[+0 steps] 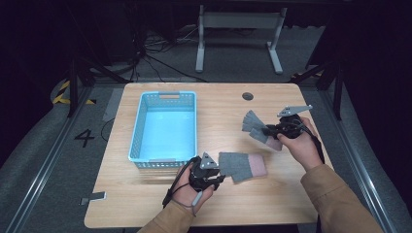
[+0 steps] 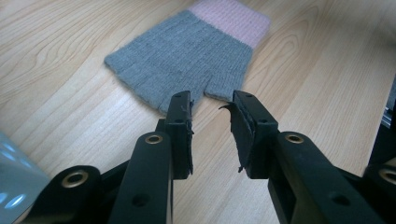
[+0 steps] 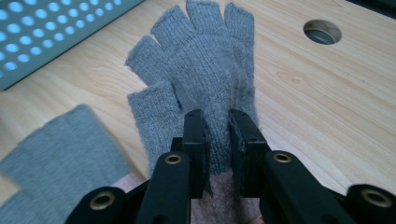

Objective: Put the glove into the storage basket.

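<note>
Two grippers: my right gripper point(image 1: 270, 132) pinched one grey glove point(image 3: 201, 70) above the bench point(image 1: 272, 199); my left gripper point(image 2: 212, 119) stood spread, low before the other glove point(image 2: 187, 56).

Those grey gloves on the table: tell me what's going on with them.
A person works at a wooden table with a handheld claw in each hand. The right claw is pinched on one grey fingerless glove and holds it just above the tabletop. The left claw stands open, its tips just short of the second glove, which lies flat with its pink cuff turned away from the claw. A blue basket sits to the left with nothing in it yet.
</note>
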Available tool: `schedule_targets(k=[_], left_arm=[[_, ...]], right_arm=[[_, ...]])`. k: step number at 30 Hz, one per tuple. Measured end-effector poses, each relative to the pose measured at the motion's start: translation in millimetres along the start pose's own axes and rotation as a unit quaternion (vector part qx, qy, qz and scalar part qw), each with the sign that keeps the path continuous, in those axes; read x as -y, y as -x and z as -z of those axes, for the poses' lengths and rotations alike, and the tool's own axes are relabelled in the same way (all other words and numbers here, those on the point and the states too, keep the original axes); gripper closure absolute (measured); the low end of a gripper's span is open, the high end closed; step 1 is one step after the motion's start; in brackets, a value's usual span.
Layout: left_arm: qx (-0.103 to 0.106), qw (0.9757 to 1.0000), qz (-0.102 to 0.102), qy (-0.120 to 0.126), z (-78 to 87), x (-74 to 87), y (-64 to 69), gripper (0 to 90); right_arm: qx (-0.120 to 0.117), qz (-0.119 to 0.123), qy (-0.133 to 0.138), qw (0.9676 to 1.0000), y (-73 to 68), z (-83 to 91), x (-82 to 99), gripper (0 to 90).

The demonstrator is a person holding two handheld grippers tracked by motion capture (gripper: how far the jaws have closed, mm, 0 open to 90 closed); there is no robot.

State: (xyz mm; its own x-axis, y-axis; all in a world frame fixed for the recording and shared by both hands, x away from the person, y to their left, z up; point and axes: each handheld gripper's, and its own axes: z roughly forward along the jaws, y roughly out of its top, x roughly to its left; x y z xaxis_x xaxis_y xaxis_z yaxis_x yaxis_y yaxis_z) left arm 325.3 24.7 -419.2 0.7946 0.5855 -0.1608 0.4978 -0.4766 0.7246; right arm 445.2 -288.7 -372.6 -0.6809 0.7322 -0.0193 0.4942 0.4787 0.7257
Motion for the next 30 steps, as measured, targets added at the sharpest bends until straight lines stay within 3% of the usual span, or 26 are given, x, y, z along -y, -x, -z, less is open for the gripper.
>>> schedule_targets(k=[7,15,30], left_arm=[[0.004,1.0,-0.001,0.0,-1.6,-2.1,0.6,69.2],[0.004,1.0,-0.003,-0.001,-1.9,-2.5,0.5,69.2],[0.004,1.0,-0.004,-0.004,-3.3,-1.8,0.3,69.2]], right_arm=[[-0.025,0.031,-0.001,0.9992,-14.3,10.8,-0.7,78.1],[-0.062,0.067,-0.002,0.9958,-36.1,19.0,2.9,78.0],[-0.118,0.105,-0.013,0.9873,-57.5,2.0,25.2,77.5]])
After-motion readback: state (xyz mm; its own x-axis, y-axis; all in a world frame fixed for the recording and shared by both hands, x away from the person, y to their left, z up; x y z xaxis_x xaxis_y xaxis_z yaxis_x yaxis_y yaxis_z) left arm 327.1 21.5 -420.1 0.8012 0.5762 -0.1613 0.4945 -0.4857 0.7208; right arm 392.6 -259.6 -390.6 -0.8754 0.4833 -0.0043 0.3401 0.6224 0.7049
